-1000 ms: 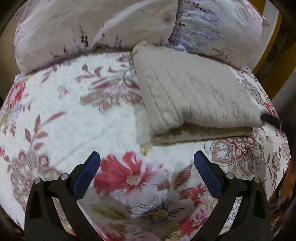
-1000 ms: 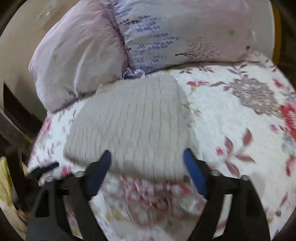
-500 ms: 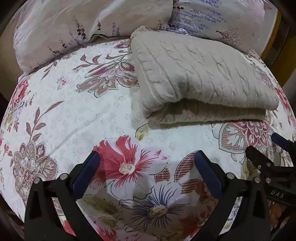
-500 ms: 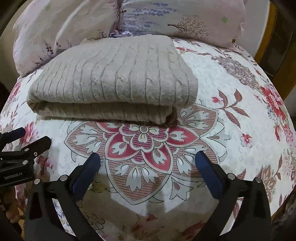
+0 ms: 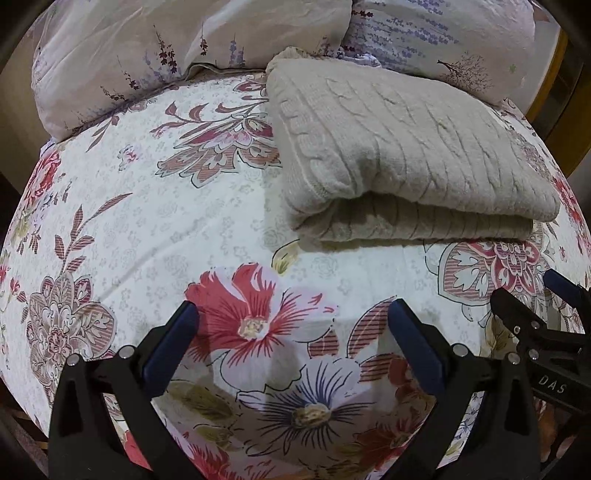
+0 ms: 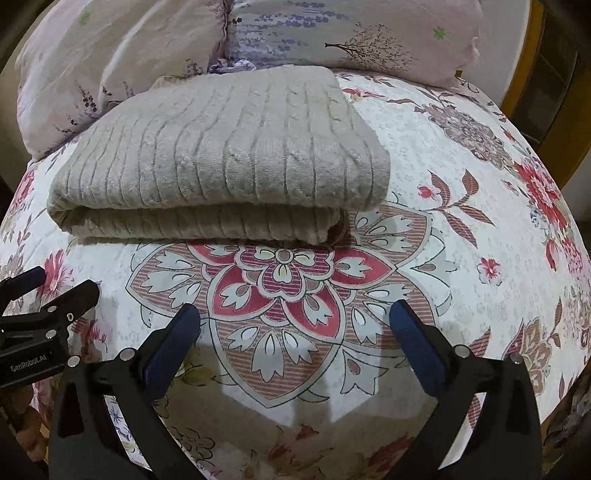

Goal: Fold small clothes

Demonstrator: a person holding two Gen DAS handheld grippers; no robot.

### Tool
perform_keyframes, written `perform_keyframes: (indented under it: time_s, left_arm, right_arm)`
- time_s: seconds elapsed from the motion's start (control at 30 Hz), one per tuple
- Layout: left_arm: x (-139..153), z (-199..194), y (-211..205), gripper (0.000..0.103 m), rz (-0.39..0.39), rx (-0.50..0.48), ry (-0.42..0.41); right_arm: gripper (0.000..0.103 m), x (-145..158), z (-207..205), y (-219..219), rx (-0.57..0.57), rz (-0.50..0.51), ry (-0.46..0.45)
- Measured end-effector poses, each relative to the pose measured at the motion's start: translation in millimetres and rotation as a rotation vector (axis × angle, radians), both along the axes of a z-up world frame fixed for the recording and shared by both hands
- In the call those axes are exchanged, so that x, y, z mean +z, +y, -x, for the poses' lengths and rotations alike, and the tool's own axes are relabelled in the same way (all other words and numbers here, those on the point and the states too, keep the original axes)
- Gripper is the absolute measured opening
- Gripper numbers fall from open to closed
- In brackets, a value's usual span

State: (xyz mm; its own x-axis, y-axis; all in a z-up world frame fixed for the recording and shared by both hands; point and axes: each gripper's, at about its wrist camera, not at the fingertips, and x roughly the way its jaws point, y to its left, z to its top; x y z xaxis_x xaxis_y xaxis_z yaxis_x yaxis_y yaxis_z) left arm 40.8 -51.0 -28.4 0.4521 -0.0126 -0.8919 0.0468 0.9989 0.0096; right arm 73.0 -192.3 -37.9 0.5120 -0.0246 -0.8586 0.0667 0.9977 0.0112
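Observation:
A beige cable-knit sweater (image 5: 402,147) lies folded in a thick rectangle on the floral bedspread (image 5: 147,221), its folded edge facing me. It also shows in the right wrist view (image 6: 229,147). My left gripper (image 5: 291,317) is open and empty, hovering over the bedspread in front of and left of the sweater. My right gripper (image 6: 295,317) is open and empty, in front of the sweater's right half. Each gripper appears at the edge of the other's view: the right one (image 5: 546,306) and the left one (image 6: 40,295).
Two pale floral pillows (image 5: 184,48) (image 6: 351,33) lie at the head of the bed, just behind the sweater. A wooden bed frame (image 6: 546,92) shows at the far right. The bedspread (image 6: 461,221) stretches to both sides of the sweater.
Both grippers have pulled back from the sweater toward the near edge of the bed. The sweater now lies folded and still, clear of both grippers.

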Motion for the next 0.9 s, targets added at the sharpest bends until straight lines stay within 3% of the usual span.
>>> perform_keyframes:
  time_s: [0.9]
  left_arm:
    - [0.5,-3.0,1.5,0.101,0.0,0.008,-0.002]
  right_arm:
    - [0.102,0.7,-0.3,-0.4,-0.005,0.001,0.001]
